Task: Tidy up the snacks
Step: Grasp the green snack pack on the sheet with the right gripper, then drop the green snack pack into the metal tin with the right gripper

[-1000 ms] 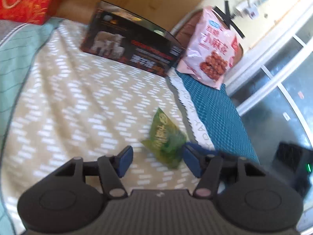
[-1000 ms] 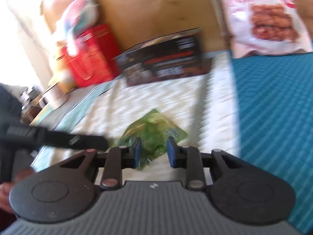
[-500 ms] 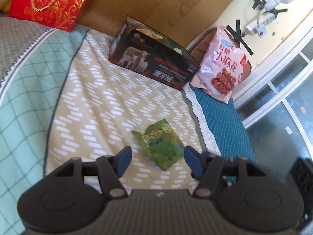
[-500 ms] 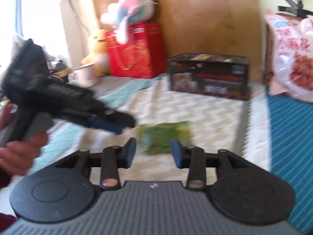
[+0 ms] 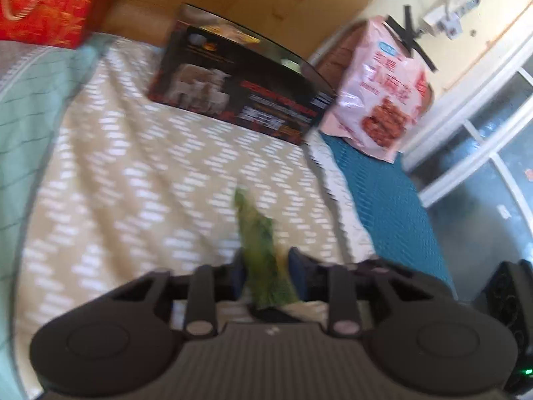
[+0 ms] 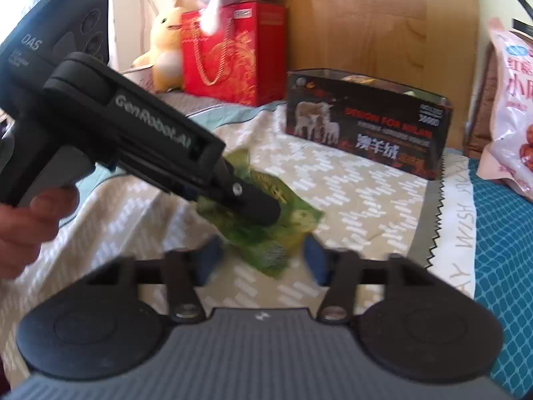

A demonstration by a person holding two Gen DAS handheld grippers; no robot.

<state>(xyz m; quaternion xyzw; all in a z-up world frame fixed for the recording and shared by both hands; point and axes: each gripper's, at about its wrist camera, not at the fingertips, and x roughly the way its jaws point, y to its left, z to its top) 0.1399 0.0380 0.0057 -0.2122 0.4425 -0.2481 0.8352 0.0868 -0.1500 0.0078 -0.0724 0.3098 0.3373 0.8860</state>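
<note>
A small green snack packet (image 5: 263, 253) stands on edge between the fingers of my left gripper (image 5: 266, 273), which is shut on it just above the beige patterned bedspread (image 5: 150, 180). In the right wrist view the same packet (image 6: 263, 223) hangs from the left gripper's fingers (image 6: 256, 205). My right gripper (image 6: 261, 260) is open and empty, right behind the packet. A black open-topped box (image 5: 246, 100) with sheep pictures stands at the back, also in the right wrist view (image 6: 366, 123).
A large pink snack bag (image 5: 379, 90) leans against the wall at the right on a teal cloth (image 5: 383, 206). A red gift bag (image 6: 233, 50) and plush toys (image 6: 170, 43) stand at the back left. A wooden headboard (image 6: 366, 16) is behind the box.
My left gripper has closed on the green packet and lifted it on edge. My right gripper has opened wider and stays behind it.
</note>
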